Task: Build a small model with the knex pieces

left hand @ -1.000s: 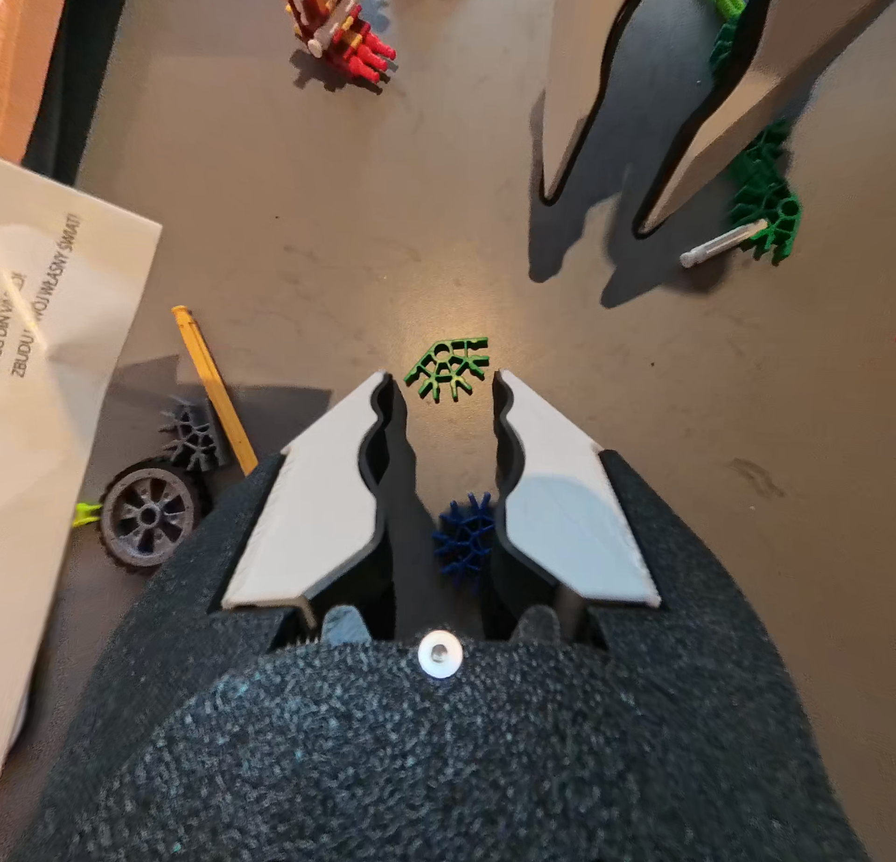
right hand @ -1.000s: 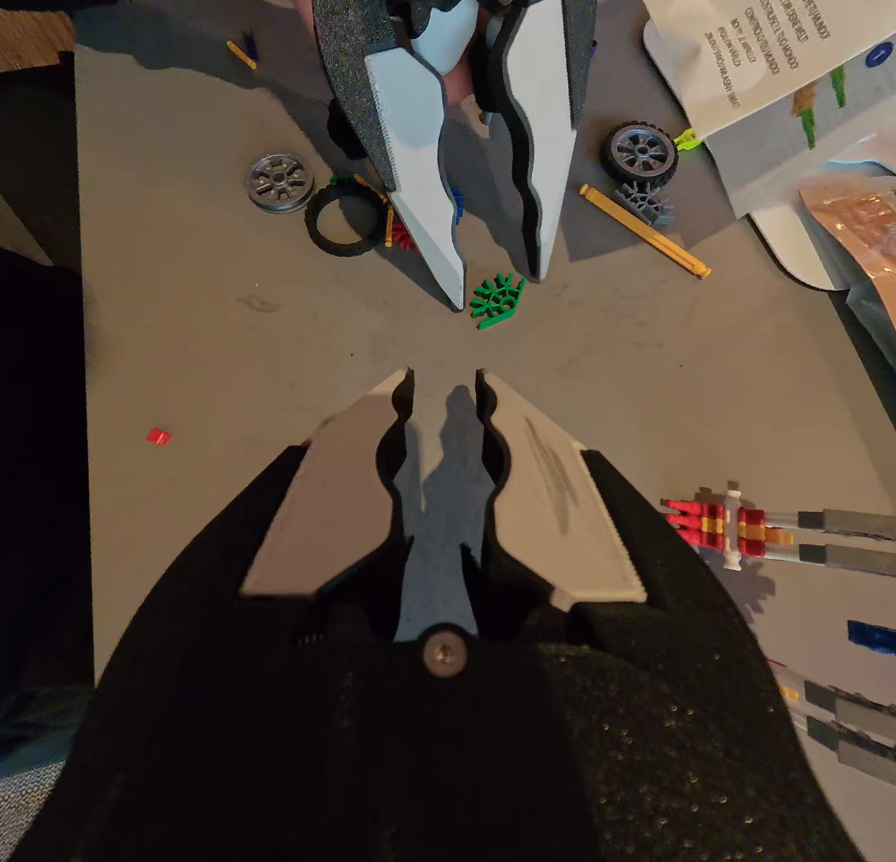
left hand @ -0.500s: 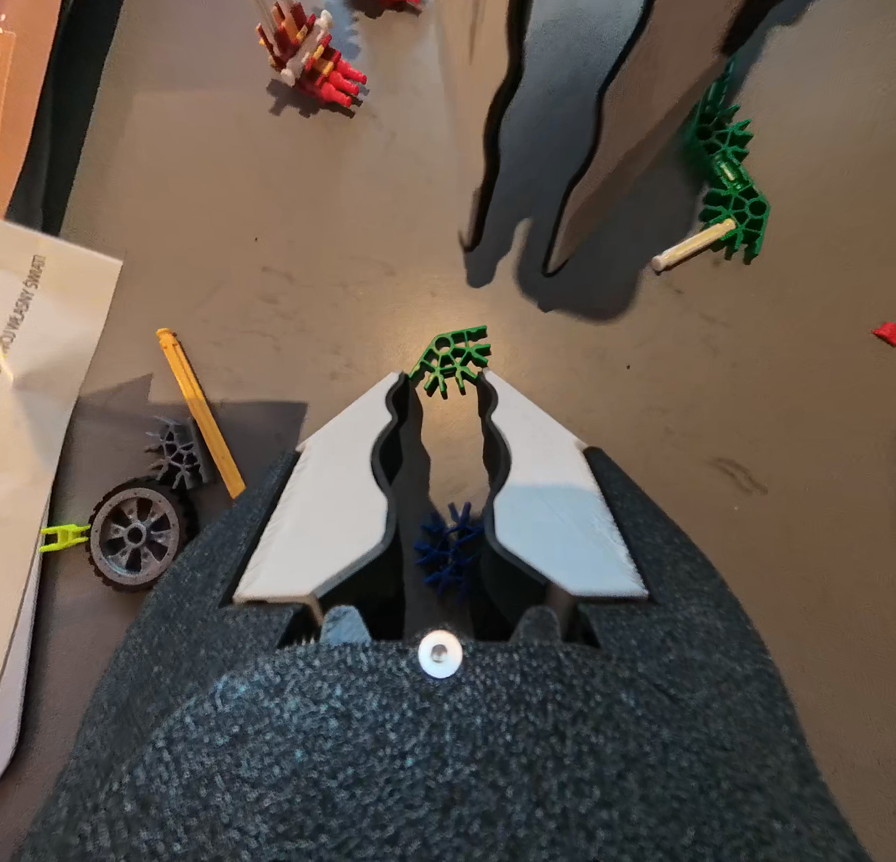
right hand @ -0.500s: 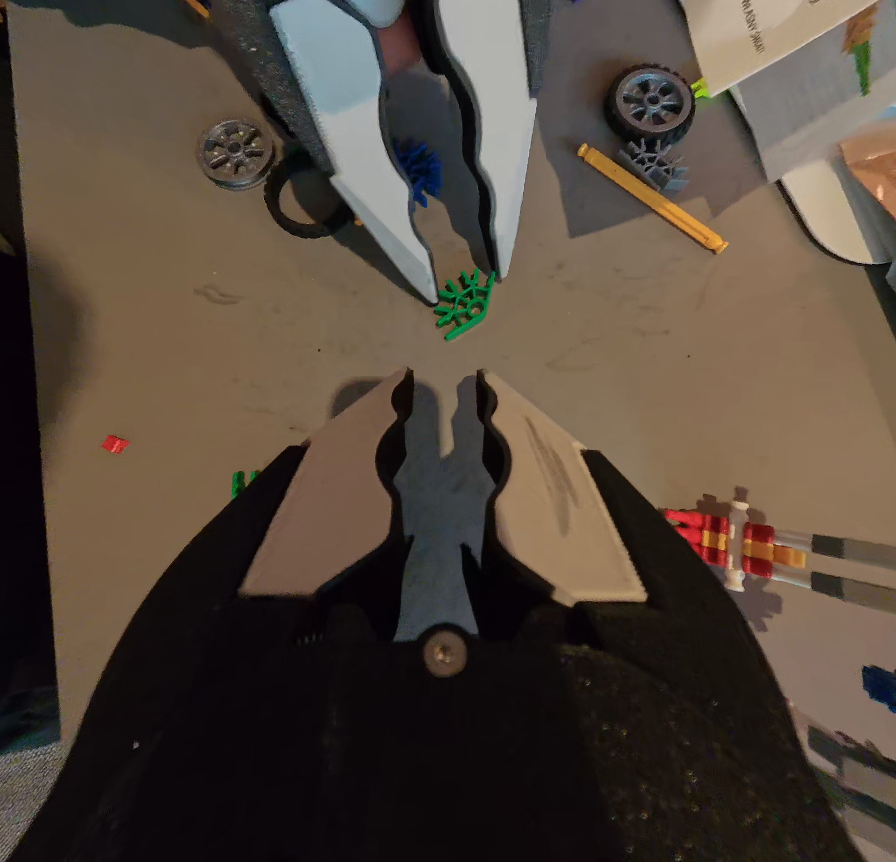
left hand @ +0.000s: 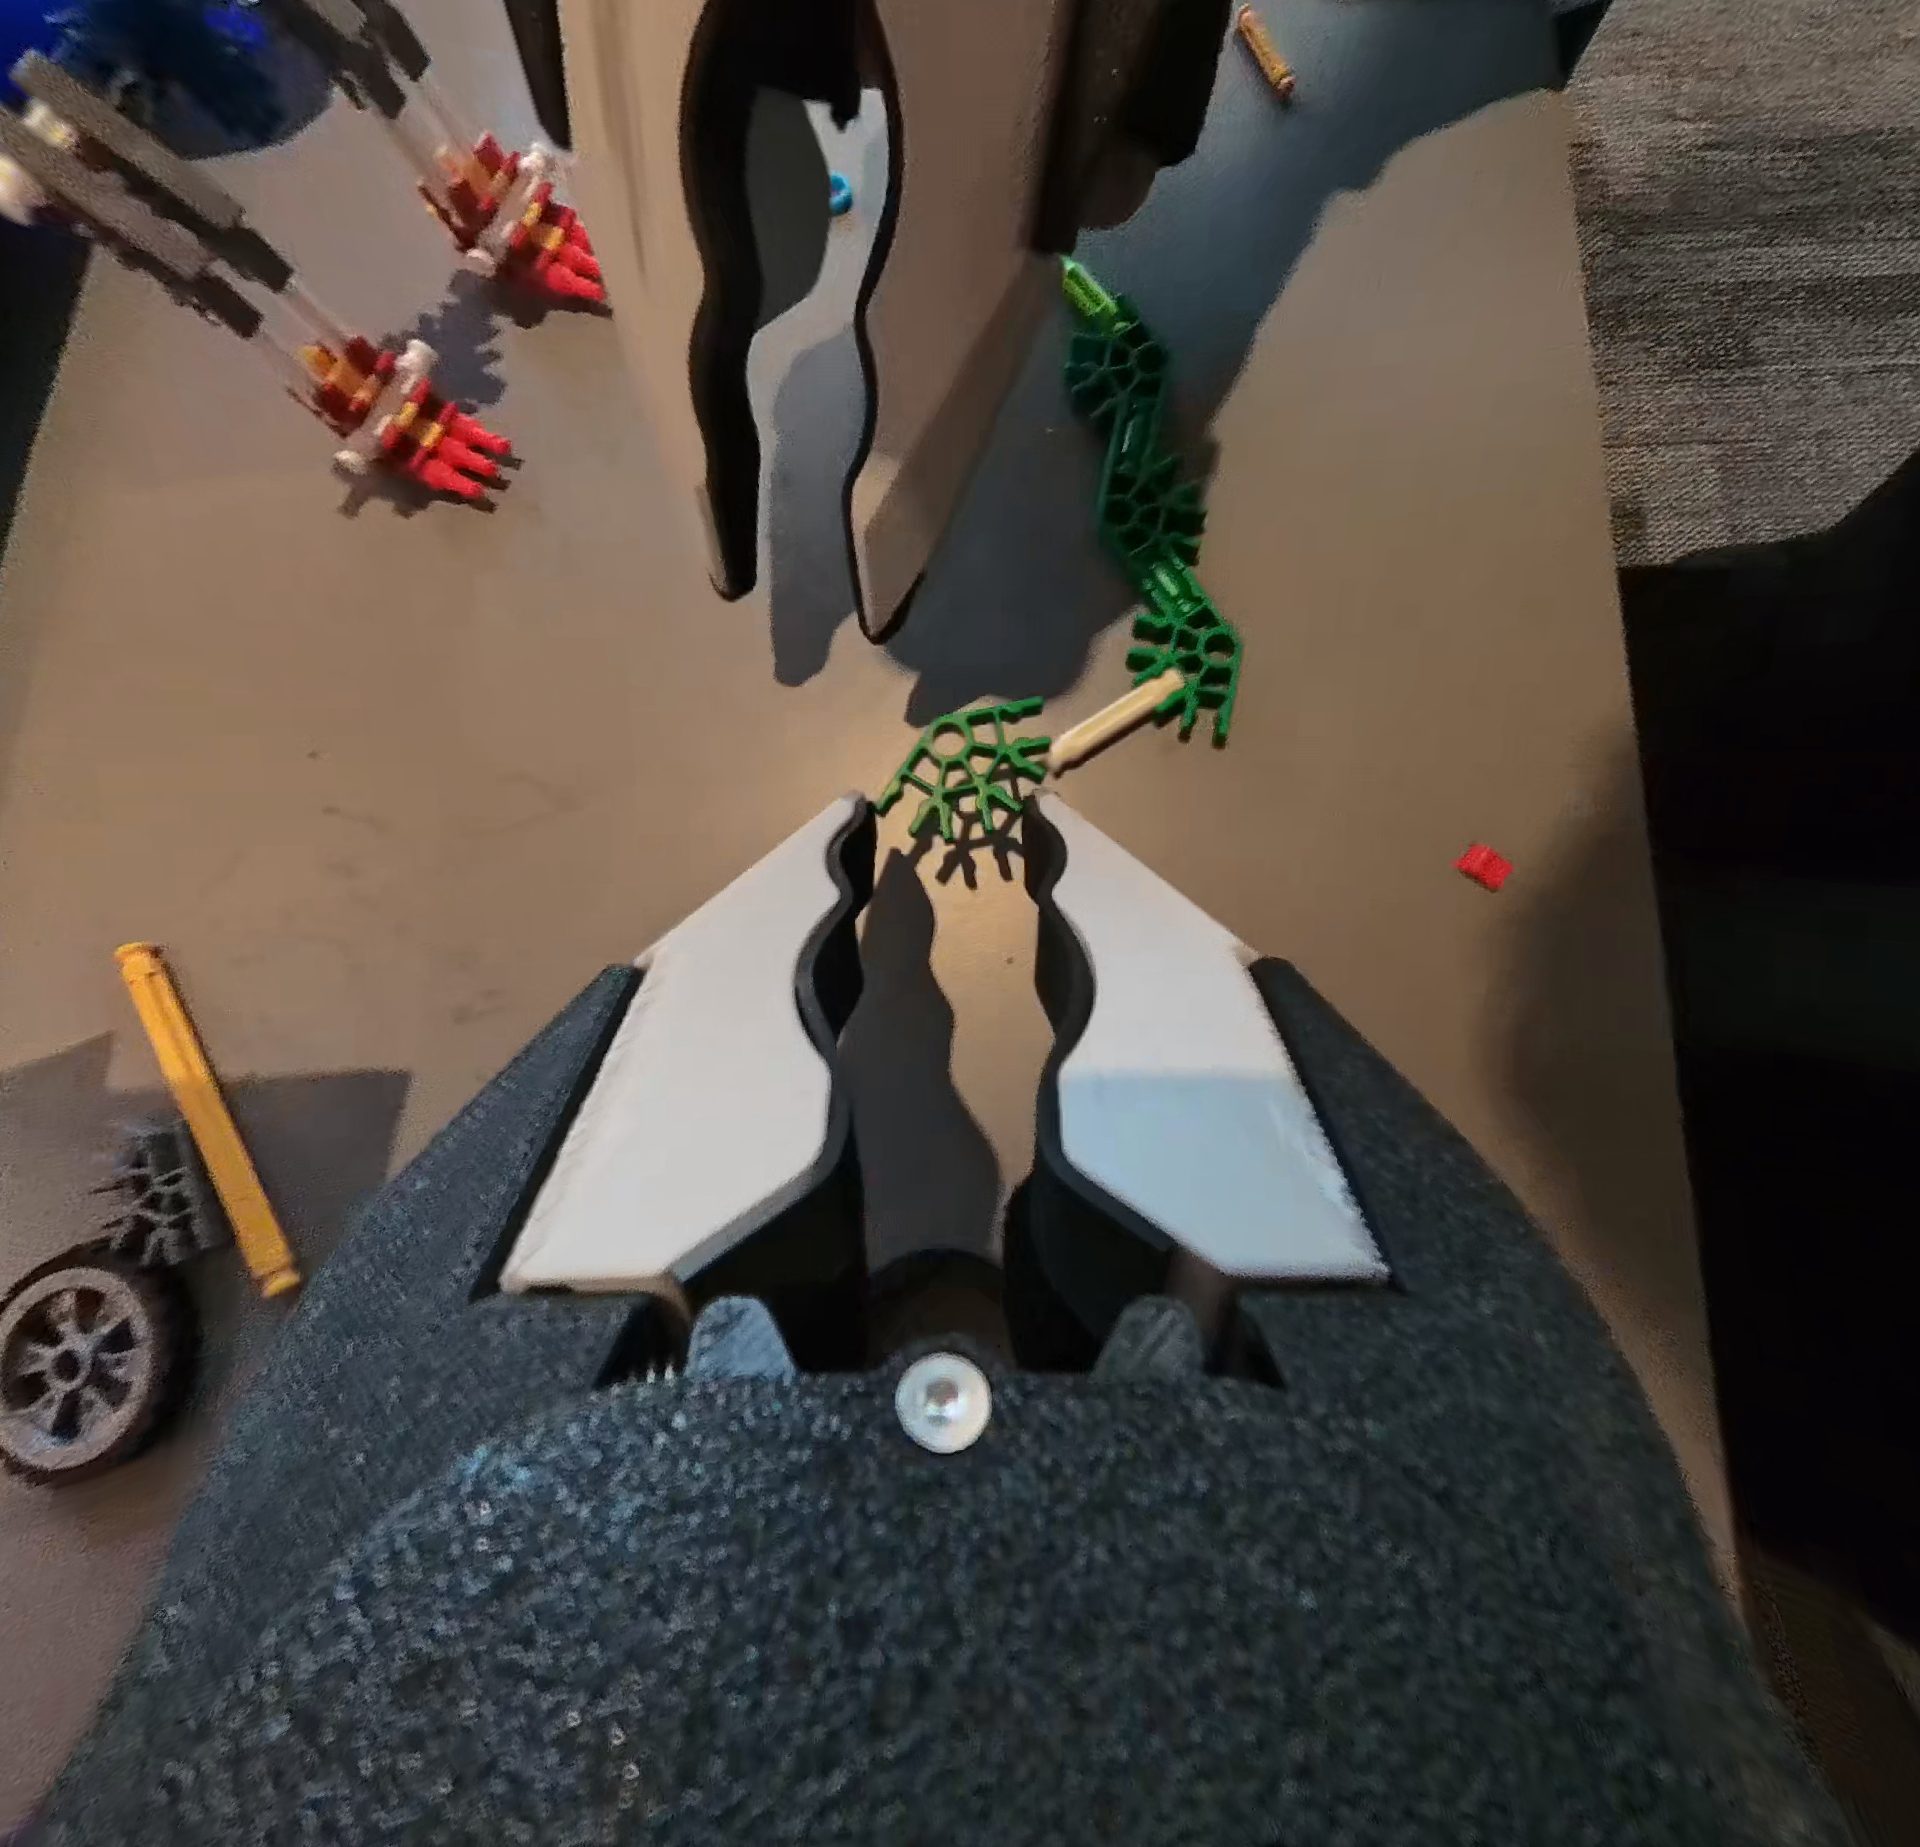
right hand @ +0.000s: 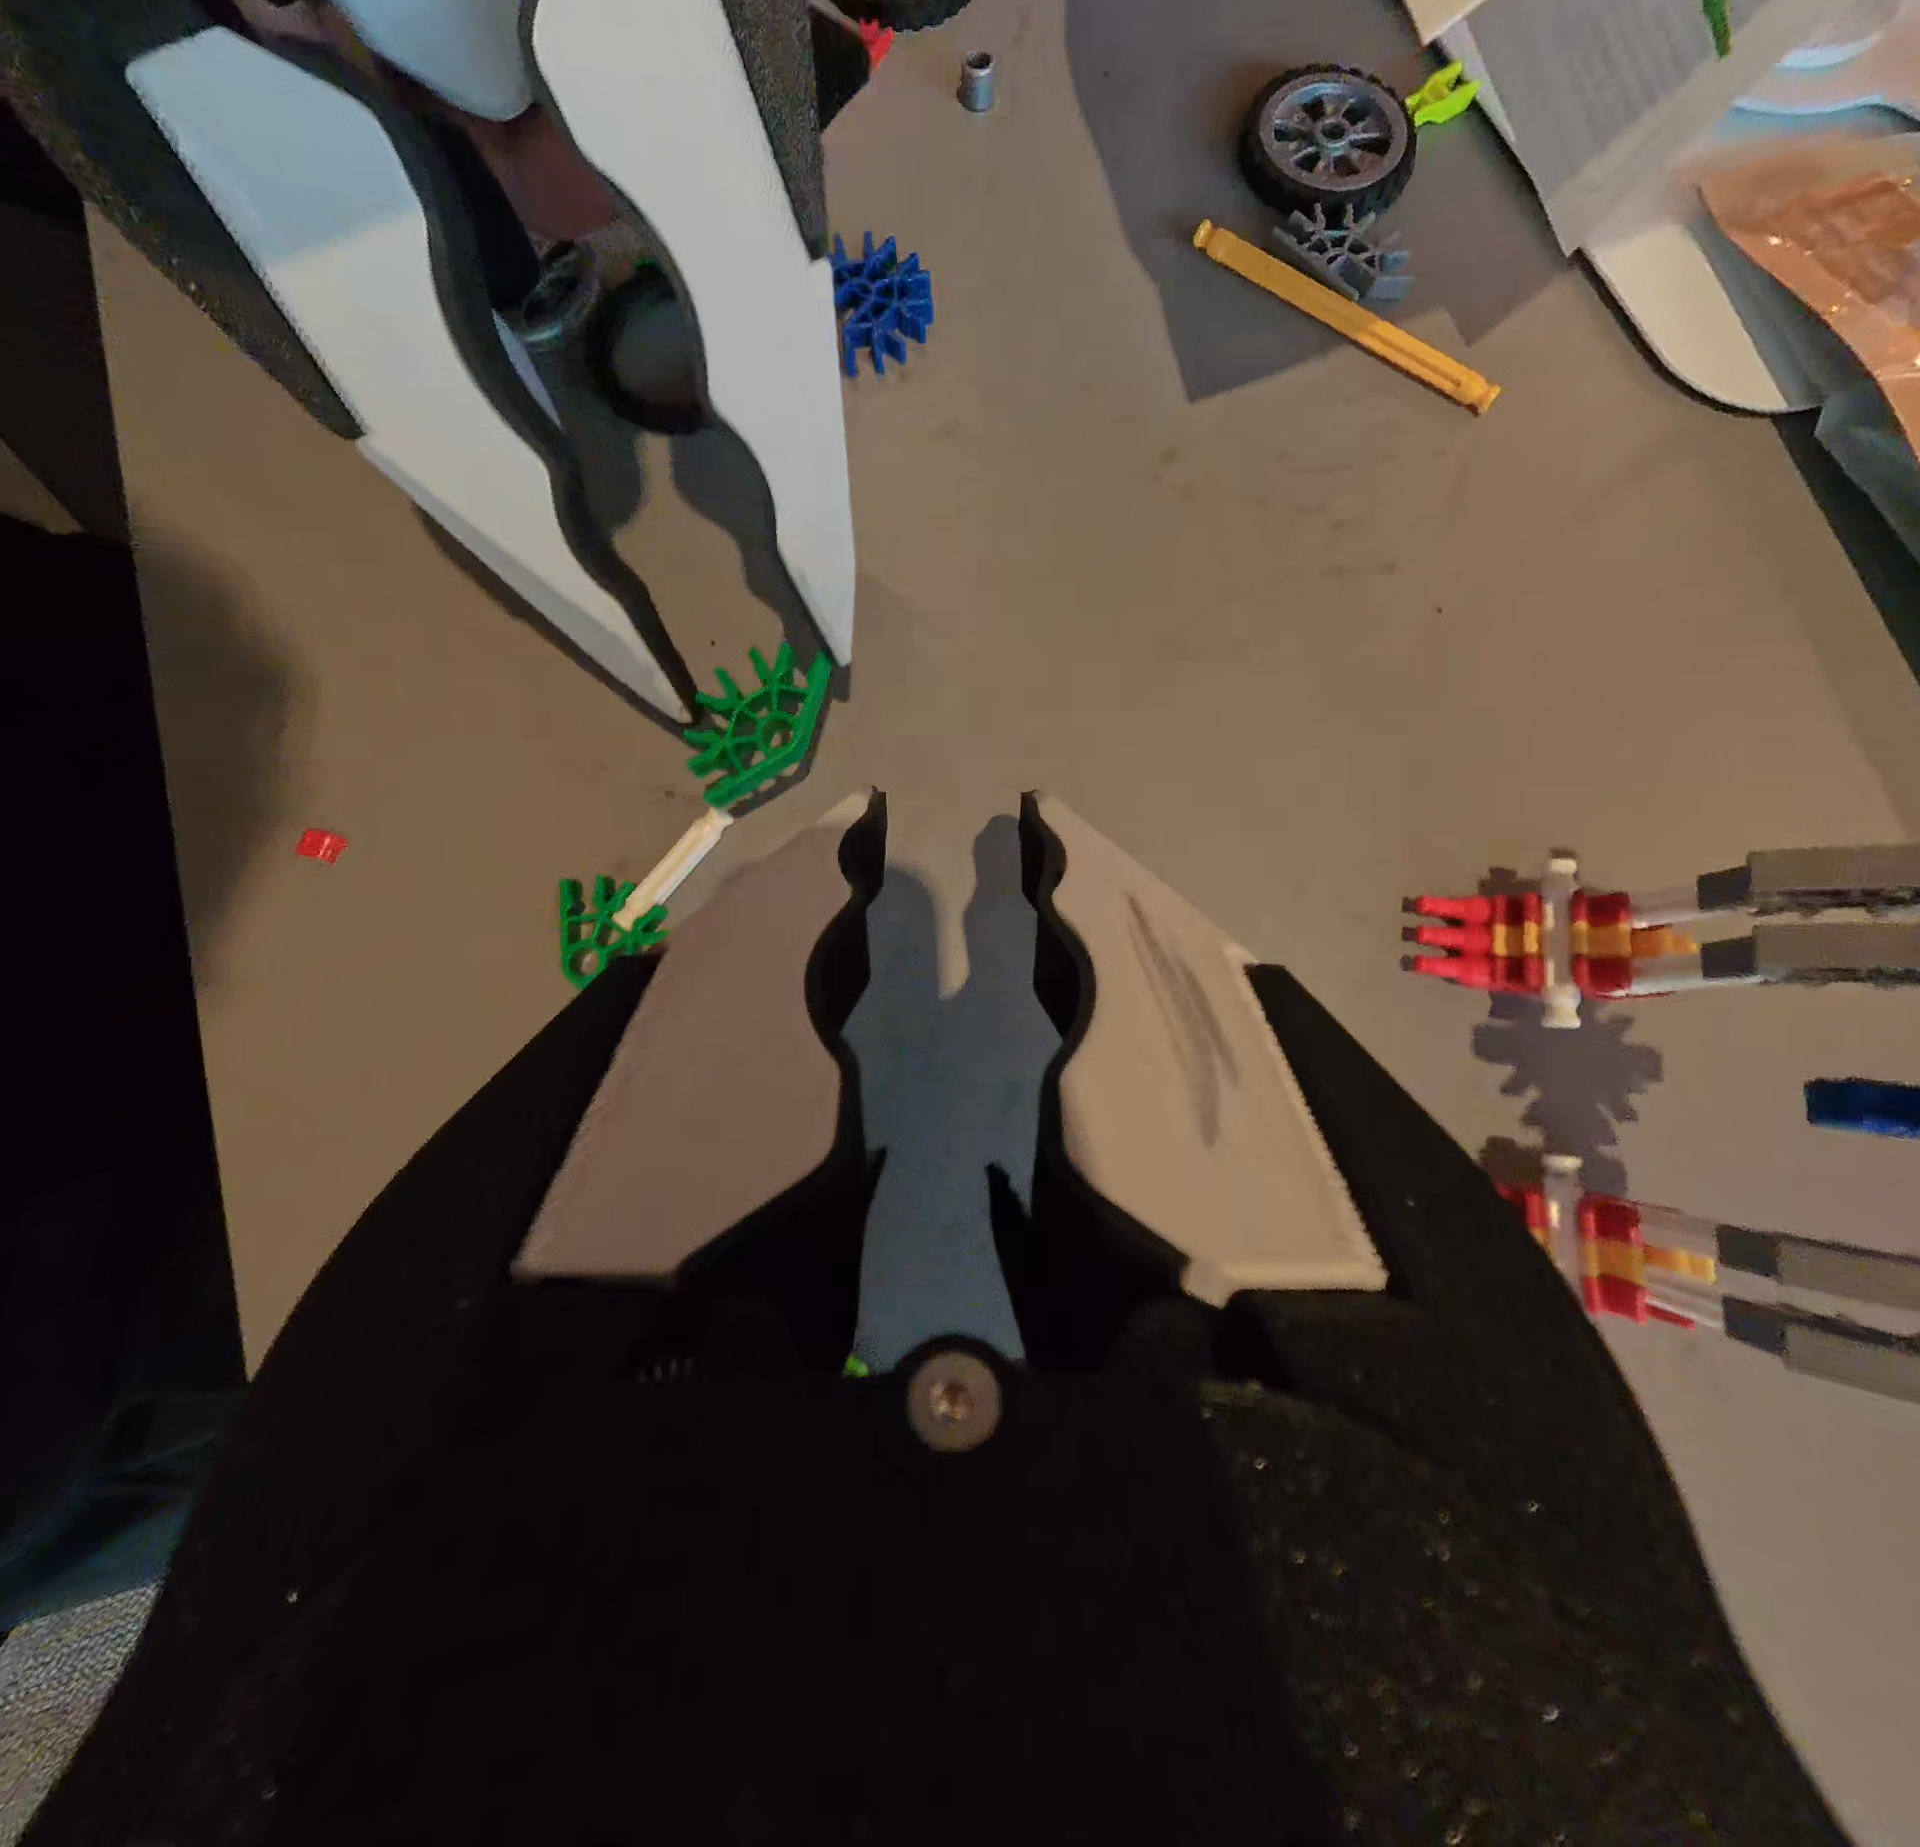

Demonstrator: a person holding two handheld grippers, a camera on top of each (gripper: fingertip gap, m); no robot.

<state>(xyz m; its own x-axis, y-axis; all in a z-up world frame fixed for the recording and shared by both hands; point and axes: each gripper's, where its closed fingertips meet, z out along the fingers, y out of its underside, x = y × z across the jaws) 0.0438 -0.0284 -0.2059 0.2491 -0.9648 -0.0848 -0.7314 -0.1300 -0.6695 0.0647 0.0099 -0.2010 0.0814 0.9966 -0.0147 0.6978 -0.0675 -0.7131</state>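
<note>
Left gripper [left hand: 951,810]: jaws partly open, tips closed in on either side of a green fan-shaped connector [left hand: 966,758]; they look to be touching its prongs, though a firm grip cannot be confirmed.

Change, left: a second ago the connector lay clear ahead of wider-spread tips; now it sits between them, and the blue snowflake connector [right hand: 881,301] that showed between the jaws is gone from that view. In the right wrist view it lies at 1 o'clock from the left gripper's tips.

Green connector's place: on the table [left hand: 416,758], its far edge just at the tip of a cream rod [left hand: 1112,727] at 2 o'clock; contact cannot be confirmed.

Green chain [left hand: 1143,467]: linked green connectors run from the rod's far end toward 1 o'clock.

Right gripper [right hand: 951,810]: jaws partly open, empty, above bare table, opposite the left gripper.

Change, right: it has drawn closer; its tips now hang at 11 o'clock from the green connector.

Other parts: red and yellow rod assemblies [left hand: 447,343] at 10 o'clock; yellow rod [left hand: 203,1122], grey connector [left hand: 156,1205] and grey wheel [left hand: 78,1366] at 8 o'clock; small red piece [left hand: 1484,865] at 3 o'clock.
</note>
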